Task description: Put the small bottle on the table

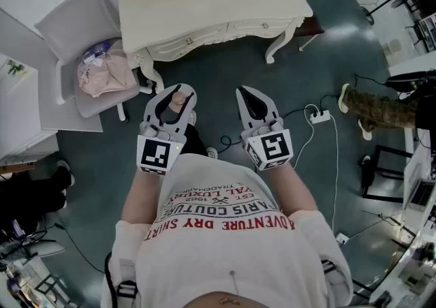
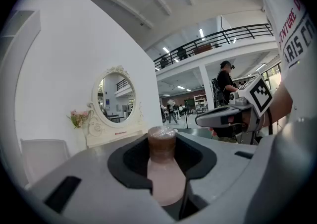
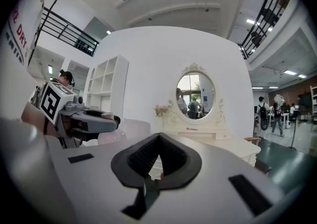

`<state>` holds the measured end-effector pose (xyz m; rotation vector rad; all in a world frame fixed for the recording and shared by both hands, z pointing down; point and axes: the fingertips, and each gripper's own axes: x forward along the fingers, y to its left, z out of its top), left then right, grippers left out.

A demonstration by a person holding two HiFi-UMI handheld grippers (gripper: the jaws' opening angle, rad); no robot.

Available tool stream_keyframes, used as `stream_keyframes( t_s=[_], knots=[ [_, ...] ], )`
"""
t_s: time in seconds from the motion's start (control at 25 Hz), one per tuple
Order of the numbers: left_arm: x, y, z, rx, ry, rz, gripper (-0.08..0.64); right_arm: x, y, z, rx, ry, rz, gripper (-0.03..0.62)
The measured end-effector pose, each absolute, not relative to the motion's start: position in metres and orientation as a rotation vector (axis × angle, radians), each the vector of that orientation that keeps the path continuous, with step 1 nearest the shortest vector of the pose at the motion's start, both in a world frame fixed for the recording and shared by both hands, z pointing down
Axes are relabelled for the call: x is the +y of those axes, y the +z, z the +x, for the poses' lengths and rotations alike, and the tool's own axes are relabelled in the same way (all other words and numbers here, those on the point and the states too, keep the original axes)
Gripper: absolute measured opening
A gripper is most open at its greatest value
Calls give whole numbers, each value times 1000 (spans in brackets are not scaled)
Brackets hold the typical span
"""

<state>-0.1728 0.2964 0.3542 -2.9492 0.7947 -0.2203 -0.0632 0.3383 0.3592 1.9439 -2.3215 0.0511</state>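
Note:
The small bottle (image 2: 163,178) has a pale pink body and a brown cap. It stands upright between the jaws of my left gripper (image 2: 162,151), which is shut on it. In the head view the left gripper (image 1: 176,93) holds the bottle (image 1: 177,101) in the air, in front of the cream dressing table (image 1: 211,0). Beside it, my right gripper (image 1: 249,93) is shut with nothing in it. The right gripper view shows its jaws (image 3: 158,139) meeting at the tips, with the dressing table (image 3: 218,141) and its oval mirror (image 3: 195,94) beyond.
A grey chair (image 1: 75,34) left of the table carries a pink bag (image 1: 102,71). White shelves (image 3: 106,86) stand by the wall. A power strip (image 1: 319,117) and cables lie on the floor to the right. Another person's leg (image 1: 378,110) shows at the far right.

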Motion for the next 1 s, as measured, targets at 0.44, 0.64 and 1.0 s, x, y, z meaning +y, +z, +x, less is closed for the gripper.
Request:
stream_keyframes(
  t_s=[0.44,0.64,1.0],
  knots=[
    [291,347,-165,787,-212,-2942,137,338,353,-55,-2303,43,1974,-2],
    [292,347,-163,782,-222,-2941,137,337,350,-49,-2293,41,2021,-2],
    [274,351,-158,800,-234,-2939,137,323,356,-42,-2292,57,2043,-2]
  ],
)
